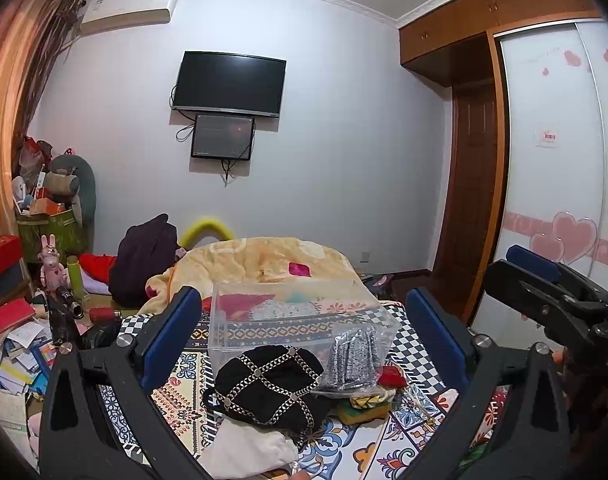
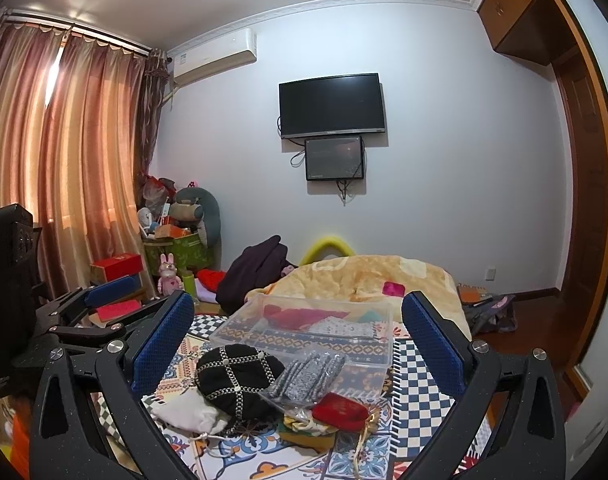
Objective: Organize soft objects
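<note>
Above the bed (image 2: pixel 408 396), both grippers' fingers (image 1: pixel 172 336) gape.

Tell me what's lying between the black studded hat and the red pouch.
A clear bag of grey knitwear lies between the black hat and the red pouch, clearest in the right wrist view.

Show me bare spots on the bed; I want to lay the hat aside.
Free: the checkered cover right of the clear box, and inside that box. Crowded: the front pile around the black hat, white pouch and red pouch.
</note>
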Available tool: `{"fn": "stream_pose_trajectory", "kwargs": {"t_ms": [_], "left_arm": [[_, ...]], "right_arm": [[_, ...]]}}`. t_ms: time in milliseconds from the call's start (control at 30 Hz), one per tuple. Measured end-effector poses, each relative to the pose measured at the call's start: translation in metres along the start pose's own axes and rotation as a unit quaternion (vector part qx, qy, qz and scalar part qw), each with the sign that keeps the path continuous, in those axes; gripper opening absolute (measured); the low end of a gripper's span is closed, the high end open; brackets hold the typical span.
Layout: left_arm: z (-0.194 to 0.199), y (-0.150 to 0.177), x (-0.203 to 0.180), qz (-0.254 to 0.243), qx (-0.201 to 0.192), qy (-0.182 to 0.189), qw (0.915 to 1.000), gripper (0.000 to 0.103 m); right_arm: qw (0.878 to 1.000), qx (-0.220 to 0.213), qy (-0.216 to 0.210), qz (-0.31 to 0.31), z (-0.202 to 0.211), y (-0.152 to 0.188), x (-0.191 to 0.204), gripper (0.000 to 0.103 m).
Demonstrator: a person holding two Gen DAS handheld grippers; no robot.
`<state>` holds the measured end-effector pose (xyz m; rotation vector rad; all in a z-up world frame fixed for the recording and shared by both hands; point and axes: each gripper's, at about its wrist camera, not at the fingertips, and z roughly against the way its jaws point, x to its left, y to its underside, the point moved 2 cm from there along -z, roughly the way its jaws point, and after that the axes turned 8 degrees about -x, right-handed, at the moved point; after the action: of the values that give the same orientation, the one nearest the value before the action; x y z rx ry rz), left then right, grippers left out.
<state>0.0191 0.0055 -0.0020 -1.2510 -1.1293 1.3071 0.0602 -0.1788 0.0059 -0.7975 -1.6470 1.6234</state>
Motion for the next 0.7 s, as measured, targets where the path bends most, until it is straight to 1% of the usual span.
{"fn": "stream_pose_trajectory", "kwargs": {"t_ms": [700], "left_arm": [[-0.0011,0.0019,0.0007,0.004,0.003,0.000,1.0000,0.103]], "right_arm": [[1.000,0.000,-0.005,-0.004,-0.0006,0.0012,-0.0002,0.103]]}}
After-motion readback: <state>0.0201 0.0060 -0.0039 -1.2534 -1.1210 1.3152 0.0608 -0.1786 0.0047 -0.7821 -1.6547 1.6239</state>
